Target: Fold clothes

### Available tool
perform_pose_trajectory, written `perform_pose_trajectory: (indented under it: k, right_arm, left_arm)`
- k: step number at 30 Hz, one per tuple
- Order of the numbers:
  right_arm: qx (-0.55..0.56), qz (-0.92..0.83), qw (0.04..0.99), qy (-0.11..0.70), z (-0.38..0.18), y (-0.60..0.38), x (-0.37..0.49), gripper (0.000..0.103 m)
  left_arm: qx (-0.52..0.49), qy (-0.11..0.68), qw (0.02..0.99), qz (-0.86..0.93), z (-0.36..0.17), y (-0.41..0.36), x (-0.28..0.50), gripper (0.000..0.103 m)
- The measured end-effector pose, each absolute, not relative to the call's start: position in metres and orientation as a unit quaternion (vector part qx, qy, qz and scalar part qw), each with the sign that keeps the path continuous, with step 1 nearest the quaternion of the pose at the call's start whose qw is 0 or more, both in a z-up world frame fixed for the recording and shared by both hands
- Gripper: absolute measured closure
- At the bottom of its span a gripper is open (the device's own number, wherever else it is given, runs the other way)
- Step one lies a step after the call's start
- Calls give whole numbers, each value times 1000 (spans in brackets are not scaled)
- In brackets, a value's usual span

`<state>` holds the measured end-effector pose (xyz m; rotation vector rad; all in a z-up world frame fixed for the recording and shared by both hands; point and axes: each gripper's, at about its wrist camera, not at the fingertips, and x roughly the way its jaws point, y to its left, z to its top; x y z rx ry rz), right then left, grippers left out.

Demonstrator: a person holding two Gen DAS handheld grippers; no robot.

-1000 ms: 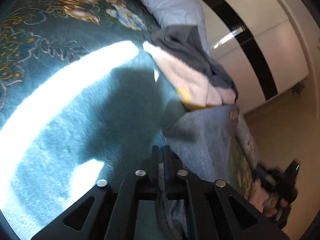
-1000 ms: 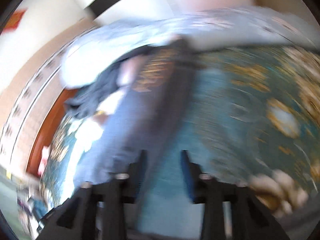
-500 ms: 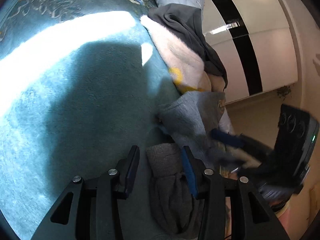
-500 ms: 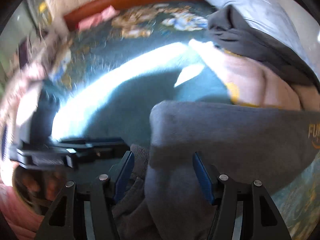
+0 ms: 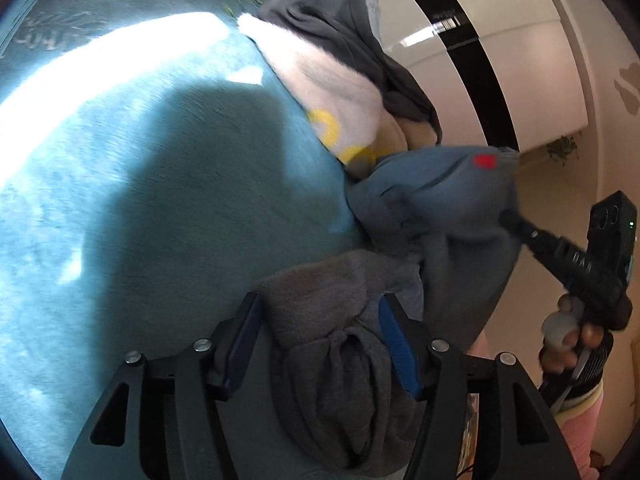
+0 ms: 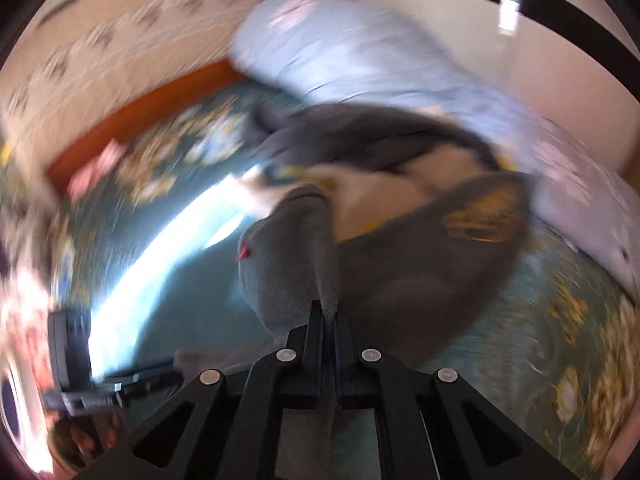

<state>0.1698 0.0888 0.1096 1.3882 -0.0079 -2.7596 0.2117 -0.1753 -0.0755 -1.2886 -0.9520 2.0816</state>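
Observation:
A grey sweatshirt (image 5: pixel 440 208) with a small red tag lies bunched at the right edge of the teal bed blanket (image 5: pixel 160 160). Its sleeve and ribbed cuff (image 5: pixel 332 360) lie loose between the fingers of my left gripper (image 5: pixel 320 304), which is open. In the left wrist view my right gripper (image 5: pixel 506 216) pinches the sweatshirt's body from the right, held in a person's hand (image 5: pixel 568 332). The right wrist view is blurred; there my right gripper (image 6: pixel 326 308) is shut on a raised fold of the sweatshirt (image 6: pixel 400 272), whose orange print shows.
Behind the sweatshirt sits a pile with a white fluffy garment (image 5: pixel 332 80) and a dark grey garment (image 5: pixel 340 28). A pale blue pillow (image 6: pixel 360 52) and the wooden headboard (image 6: pixel 140 120) lie farther back. A white wardrobe (image 5: pixel 480 40) stands beyond the bed's right edge.
My left gripper went from shut on the grey fabric to open, leaving the sleeve loose between its fingers. My right gripper went from open to shut on the sweatshirt and pulled a fold up.

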Motion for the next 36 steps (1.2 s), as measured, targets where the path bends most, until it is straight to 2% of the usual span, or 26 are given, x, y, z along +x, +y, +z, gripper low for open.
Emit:
perform_pose_trajectory:
  k: [7, 13, 17, 18, 20, 25, 26, 28, 32, 36]
  right_arm:
    - [425, -887, -97, -149, 88, 221, 206, 99]
    - [494, -831, -160, -202, 11, 273, 238, 99]
    - [500, -818, -161, -234, -3, 281, 244, 98]
    - [498, -820, -159, -234, 1, 280, 244, 95]
    - [493, -826, -158, -222, 15, 280, 243, 93]
    - [466, -853, -190, -137, 64, 266, 237, 74]
    - [461, -863, -175, -115, 73, 257, 229, 72]
    - [450, -882, -122, -66, 87, 232, 207, 59]
    - [501, -865, -17, -9, 71, 185, 150, 55]
    - [552, -832, 10, 56, 31, 168, 108, 55]
  left_arm:
    - [-478, -355, 268, 757, -78, -167, 206, 42]
    - [-491, -341, 295, 745, -78, -145, 202, 42]
    - [-501, -336, 308, 735, -79, -128, 196, 42]
    - [-506, -336, 306, 733, -80, -126, 193, 42]
    - [-517, -334, 300, 729, -82, -122, 188, 42]
    - [-541, -322, 284, 724, -80, -109, 171, 43]
    - [-536, -325, 283, 726, -81, -108, 171, 43]
    - [-525, -330, 283, 732, -83, -107, 172, 47]
    - [-511, -334, 303, 731, -84, -111, 176, 48]
    - [-506, -334, 316, 730, -85, -111, 179, 48]
